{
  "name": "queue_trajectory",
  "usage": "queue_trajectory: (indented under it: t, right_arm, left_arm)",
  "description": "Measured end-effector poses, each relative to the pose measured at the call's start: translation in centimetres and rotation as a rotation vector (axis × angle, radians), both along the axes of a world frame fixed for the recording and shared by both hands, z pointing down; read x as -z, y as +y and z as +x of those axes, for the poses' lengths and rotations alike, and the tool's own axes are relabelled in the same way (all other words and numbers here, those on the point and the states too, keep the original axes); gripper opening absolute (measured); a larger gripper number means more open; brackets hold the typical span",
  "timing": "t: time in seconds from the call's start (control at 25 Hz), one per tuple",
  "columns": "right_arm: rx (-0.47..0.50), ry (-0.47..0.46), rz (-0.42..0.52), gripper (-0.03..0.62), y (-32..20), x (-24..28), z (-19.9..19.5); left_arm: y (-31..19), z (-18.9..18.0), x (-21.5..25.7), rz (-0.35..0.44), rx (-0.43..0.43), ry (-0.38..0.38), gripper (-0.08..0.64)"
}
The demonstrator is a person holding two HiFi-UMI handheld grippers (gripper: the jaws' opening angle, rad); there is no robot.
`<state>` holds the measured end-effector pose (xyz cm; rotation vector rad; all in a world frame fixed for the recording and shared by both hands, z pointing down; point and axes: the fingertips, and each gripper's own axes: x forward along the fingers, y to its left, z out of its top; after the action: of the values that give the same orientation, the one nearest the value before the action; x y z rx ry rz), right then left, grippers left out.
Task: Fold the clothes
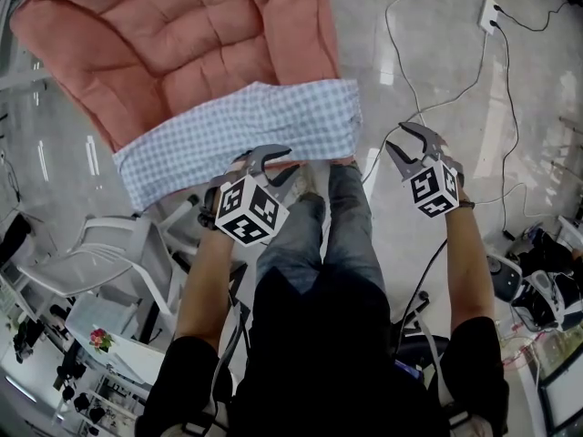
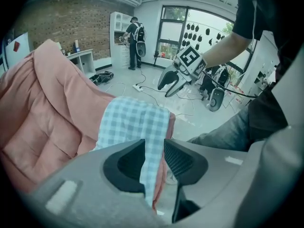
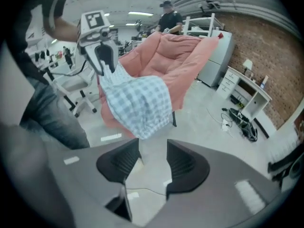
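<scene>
The left hand-held gripper (image 2: 154,151) points steeply down with its jaws apart. The near edge of the checked cloth (image 1: 246,135) runs through the gap, but the pads do not look pressed on it, so I read this as a loose straddle and not a grip. That would suit a corner laid where it belongs, or one about to be taken; I cannot tell which.

The right hand-held gripper (image 3: 153,151) is parted too and holds nothing, with only bare floor (image 1: 528,107) showing between its jaws. It hangs well off to the right of the cloth, probably to stay clear so that nothing drags.

The cloth lies as a long folded band across the near edge of the pink cushion (image 1: 182,44). Its near border drapes a little over the lip, toward the person's legs (image 1: 351,217). The cushion serves as the work surface here. It is soft and tilted, so I judge the fabric could creep off that near edge if nudged.

The band is narrow one way and long the other, so the folding looks partly done. A crosswise fold seems the likely remainder, and for that each gripper would need a corner of the same short end, so that the layers lift together and do not peel apart.
</scene>
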<state>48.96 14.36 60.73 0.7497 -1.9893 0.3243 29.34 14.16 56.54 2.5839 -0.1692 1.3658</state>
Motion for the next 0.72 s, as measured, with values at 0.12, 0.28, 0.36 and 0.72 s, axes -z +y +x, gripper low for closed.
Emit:
queue_trajectory:
  t: [0.12,0.28,0.36,0.72]
  right_arm:
    - [-0.118,-0.139,-0.029,0.184,-1.3,1.1,-0.9]
    - [-0.256,-0.257,-0.049,0.183,-2.0,1.3,-1.7]
    - [-0.395,-0.358,-0.093,0.175,-1.7,0.8,-1.6]
    - [-1.181,-1.150,-0.519,0.193,0.7,-3.2,-2.5]
  left_arm:
    - [-1.1,0.8,0.3,0.013,0.034,0.007,0.132]
    - [-2.3,2.3,0.5,0.040,0.055,0.016,0.132]
    - [-2.6,3.1,0.5,0.039,0.059,0.021,0.132]
    - [-3.0,5.7,-0.4,0.063,0.002,-0.010,0.132]
